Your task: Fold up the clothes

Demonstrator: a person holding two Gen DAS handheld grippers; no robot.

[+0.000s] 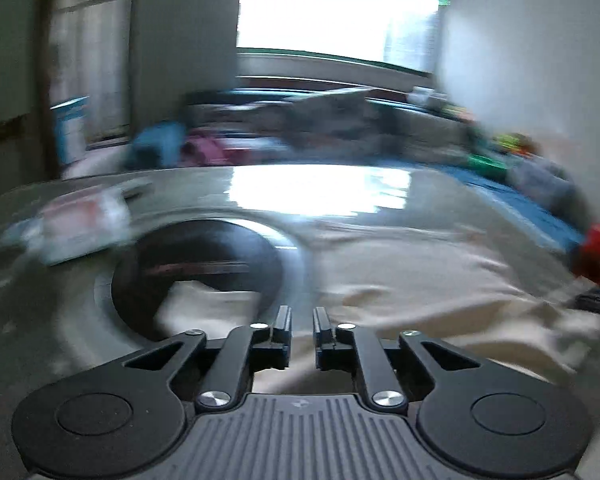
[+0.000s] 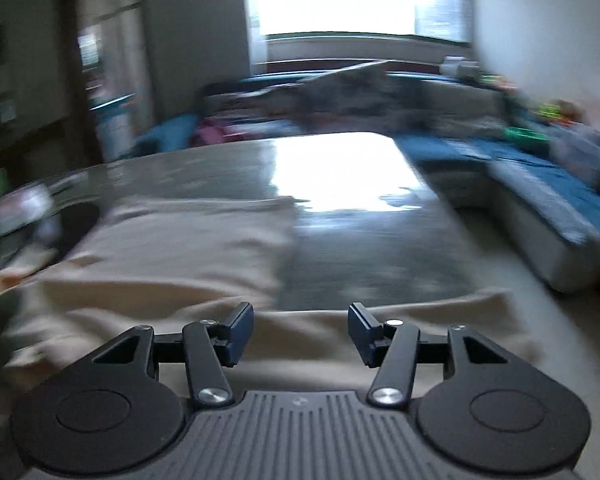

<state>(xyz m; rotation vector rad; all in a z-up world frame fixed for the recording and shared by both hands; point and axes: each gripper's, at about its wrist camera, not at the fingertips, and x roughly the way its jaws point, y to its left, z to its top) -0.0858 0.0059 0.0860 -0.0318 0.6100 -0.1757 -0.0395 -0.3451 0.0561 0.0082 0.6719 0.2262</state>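
— Where, precisely, is the beige garment (image 2: 172, 256)?
— Spread on the glossy table (image 2: 364, 264), beneath both grippers.
— Claws?
— Left gripper (image 1: 302, 322): narrow gap, nothing between. Right gripper (image 2: 300, 318): jaws wide, empty, above the cloth's near edge.
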